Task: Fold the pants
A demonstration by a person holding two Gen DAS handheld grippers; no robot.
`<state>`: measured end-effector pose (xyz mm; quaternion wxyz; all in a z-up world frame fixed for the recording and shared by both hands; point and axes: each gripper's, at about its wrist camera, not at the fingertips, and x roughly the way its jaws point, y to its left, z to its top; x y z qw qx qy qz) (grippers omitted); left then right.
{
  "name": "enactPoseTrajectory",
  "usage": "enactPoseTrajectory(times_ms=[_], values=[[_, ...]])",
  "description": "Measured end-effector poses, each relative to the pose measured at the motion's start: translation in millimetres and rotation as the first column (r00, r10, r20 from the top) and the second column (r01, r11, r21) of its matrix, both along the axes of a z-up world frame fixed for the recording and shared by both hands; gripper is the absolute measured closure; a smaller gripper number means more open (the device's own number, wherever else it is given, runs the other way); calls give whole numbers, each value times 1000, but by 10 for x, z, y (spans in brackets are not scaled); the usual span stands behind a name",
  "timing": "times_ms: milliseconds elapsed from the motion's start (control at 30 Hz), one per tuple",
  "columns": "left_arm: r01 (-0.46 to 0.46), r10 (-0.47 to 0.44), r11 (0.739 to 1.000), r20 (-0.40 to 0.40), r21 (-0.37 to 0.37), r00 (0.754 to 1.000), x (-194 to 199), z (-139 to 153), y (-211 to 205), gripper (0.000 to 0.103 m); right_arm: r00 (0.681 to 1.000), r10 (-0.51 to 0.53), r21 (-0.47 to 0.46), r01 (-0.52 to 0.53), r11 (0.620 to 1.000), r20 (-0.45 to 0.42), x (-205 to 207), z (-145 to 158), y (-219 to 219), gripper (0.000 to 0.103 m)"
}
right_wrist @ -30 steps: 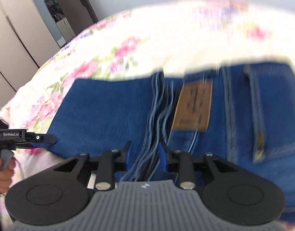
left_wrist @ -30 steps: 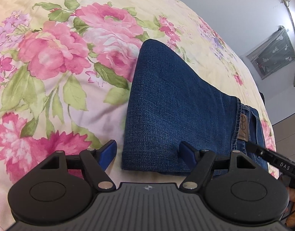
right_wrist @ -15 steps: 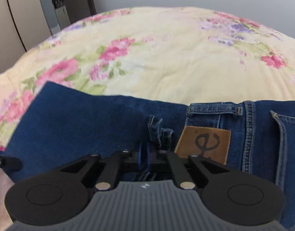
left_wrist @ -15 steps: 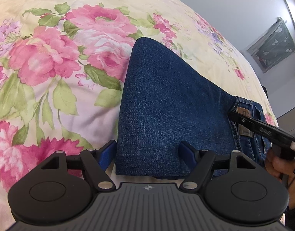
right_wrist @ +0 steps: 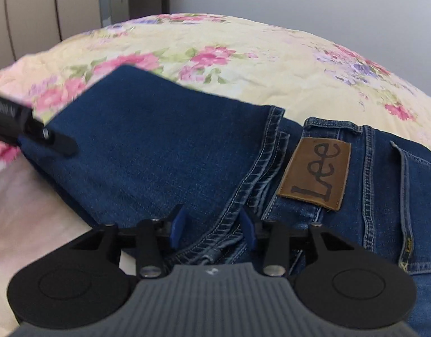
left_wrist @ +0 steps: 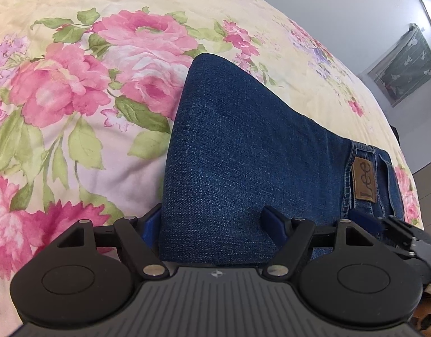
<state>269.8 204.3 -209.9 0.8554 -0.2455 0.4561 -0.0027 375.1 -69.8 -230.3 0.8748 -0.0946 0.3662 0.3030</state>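
Dark blue jeans [left_wrist: 243,146] lie folded on the floral bedspread, legs doubled over the waist, with the brown Lee patch [left_wrist: 363,181] at the right. My left gripper [left_wrist: 212,221] is open, its blue pads either side of the near folded edge. In the right wrist view the jeans [right_wrist: 165,146] fill the middle, with the Lee patch [right_wrist: 316,172] to the right. My right gripper [right_wrist: 212,224] is open with the leg hems [right_wrist: 260,168] lying between its fingers. The left gripper's finger [right_wrist: 47,137] shows at the far left over the fold.
The yellow bedspread [left_wrist: 75,84] with pink flowers spreads to the left and beyond the jeans. A grey wall and a dark hanging cloth [left_wrist: 403,75] are at the back right. Cupboard doors [right_wrist: 47,14] stand behind the bed.
My right gripper was shut on the leg hems half a second ago and has opened over them. It now shows lower at the left view's right edge. The left gripper stays open.
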Motion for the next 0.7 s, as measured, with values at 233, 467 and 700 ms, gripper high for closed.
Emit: enactPoseTrajectory(times_ms=[233, 467, 700], values=[[-1, 1, 1000, -27, 22, 1000, 39, 8, -31, 17, 996, -2, 16, 1, 1000, 85, -285, 205, -300, 58], [-35, 36, 999, -45, 35, 998, 36, 32, -14, 45, 991, -111, 25, 110, 994, 75, -192, 140, -819, 54], [-58, 60, 998, -39, 36, 997, 0, 121, -21, 62, 993, -99, 102, 92, 990, 65, -185, 24, -949, 47]])
